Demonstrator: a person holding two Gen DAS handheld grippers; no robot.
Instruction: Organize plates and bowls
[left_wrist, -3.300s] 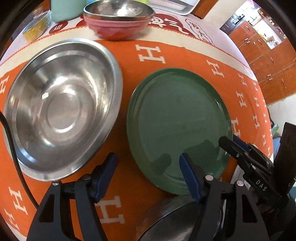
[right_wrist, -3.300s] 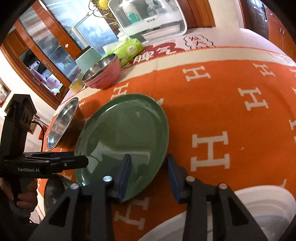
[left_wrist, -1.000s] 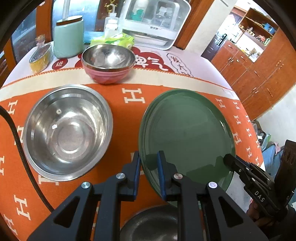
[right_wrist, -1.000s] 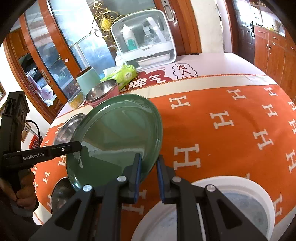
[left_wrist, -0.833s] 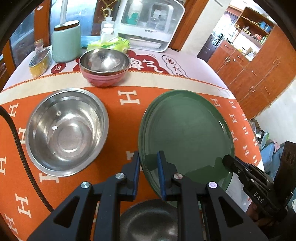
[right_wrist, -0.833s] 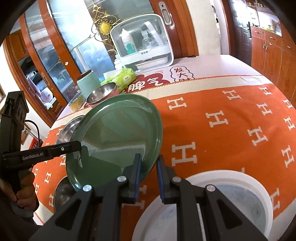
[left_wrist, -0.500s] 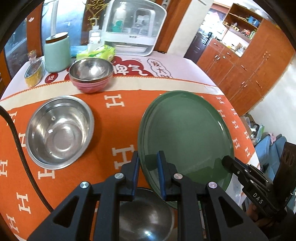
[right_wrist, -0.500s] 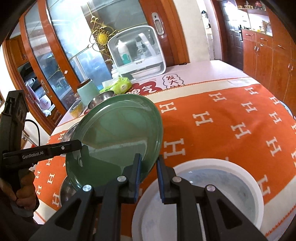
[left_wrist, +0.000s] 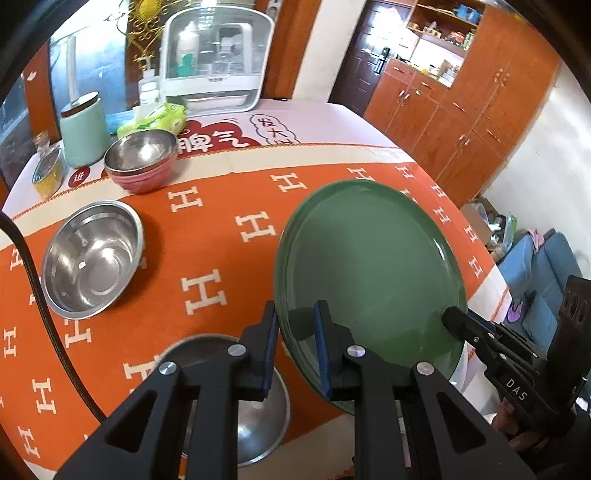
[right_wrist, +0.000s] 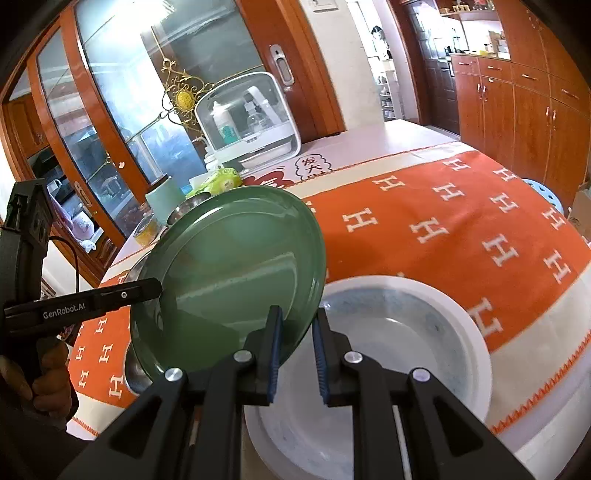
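A large green plate (left_wrist: 369, 273) hangs tilted above the orange table, held at opposite rims. My left gripper (left_wrist: 295, 325) is shut on its near-left rim, and my right gripper (right_wrist: 297, 328) is shut on the green plate (right_wrist: 229, 273) at its lower right rim. Each gripper shows in the other's view: the right gripper (left_wrist: 452, 317) at the plate's right edge, the left gripper (right_wrist: 155, 286) at its left edge. Below the plate sits a white plate (right_wrist: 465, 332) with a grey centre. A steel bowl (left_wrist: 92, 258) rests left, a pink bowl (left_wrist: 142, 162) behind it, and another steel bowl (left_wrist: 266, 410) near the table's front edge.
At the back stand a mint canister (left_wrist: 83, 129), a yellow jar (left_wrist: 46, 173), a green wipes pack (left_wrist: 155, 122) and a white storage box (left_wrist: 214, 62). Wooden cabinets (left_wrist: 461, 110) line the right wall. A person's hand (right_wrist: 40, 373) holds the left gripper's handle.
Both grippers closed on the green plate's rims and lifted it off the cloth. It has since risen and shifted toward the table's near edge, over the white plate.
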